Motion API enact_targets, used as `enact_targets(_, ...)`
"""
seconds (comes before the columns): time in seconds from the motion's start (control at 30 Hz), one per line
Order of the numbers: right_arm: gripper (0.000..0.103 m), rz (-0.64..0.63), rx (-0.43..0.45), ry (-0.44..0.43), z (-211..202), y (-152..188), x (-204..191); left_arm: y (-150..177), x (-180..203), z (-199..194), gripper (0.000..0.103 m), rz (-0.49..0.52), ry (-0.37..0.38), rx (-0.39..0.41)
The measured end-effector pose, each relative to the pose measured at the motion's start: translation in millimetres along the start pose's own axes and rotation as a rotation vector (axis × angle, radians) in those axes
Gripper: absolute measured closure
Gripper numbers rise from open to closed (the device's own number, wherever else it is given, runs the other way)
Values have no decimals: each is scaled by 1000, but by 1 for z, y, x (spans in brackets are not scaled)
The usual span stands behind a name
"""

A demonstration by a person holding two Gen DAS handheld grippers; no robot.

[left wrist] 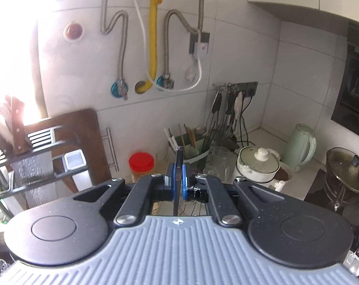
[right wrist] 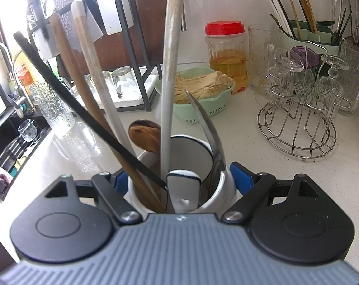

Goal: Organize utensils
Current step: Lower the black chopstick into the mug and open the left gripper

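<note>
The left tongs [left wrist: 177, 178] are closed on a thin dark flat utensil handle [left wrist: 178, 163], held upright before the white tiled wall [left wrist: 238, 54]. The right tongs [right wrist: 179, 178] grip a white ceramic utensil holder [right wrist: 191, 152] standing on the pale bench [right wrist: 238, 142]; inside lean a long grey handle [right wrist: 170, 71], a wooden spoon [right wrist: 144, 135] and a thin black stick [right wrist: 84, 111].

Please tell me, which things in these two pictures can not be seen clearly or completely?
- Black utensil, left wrist view: its lower end is hidden behind the left gripper, so its type is unclear.
- White holder, right wrist view: its base is covered by the right gripper.
- Grey handle, right wrist view: its top is cut off by the edge.
- Window, left wrist view: washed out by glare.
</note>
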State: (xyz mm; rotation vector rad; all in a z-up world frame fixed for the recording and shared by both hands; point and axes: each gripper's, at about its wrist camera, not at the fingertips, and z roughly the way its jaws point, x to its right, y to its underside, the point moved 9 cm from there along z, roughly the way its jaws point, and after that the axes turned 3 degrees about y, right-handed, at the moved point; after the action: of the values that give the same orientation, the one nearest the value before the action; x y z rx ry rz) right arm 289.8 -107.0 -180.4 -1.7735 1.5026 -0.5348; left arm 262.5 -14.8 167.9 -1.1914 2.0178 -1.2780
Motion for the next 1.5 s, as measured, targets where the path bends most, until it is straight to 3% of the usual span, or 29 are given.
enact_targets(0.27,16,6,7,0,-1,0,0,13,16,33,97,-18,59,-21)
enact_targets(0.6,15,6,17,-2,-3,0,-1,52,15,96,97,-61,63,-77)
enact_targets(1.27,15,4,28,-9,-5,1,0,122,14,156,97,-129,95,-375)
enact_targets(1.5,15,0,5,-10,-2,-1,1,131,11,157,97,-151,91,-405)
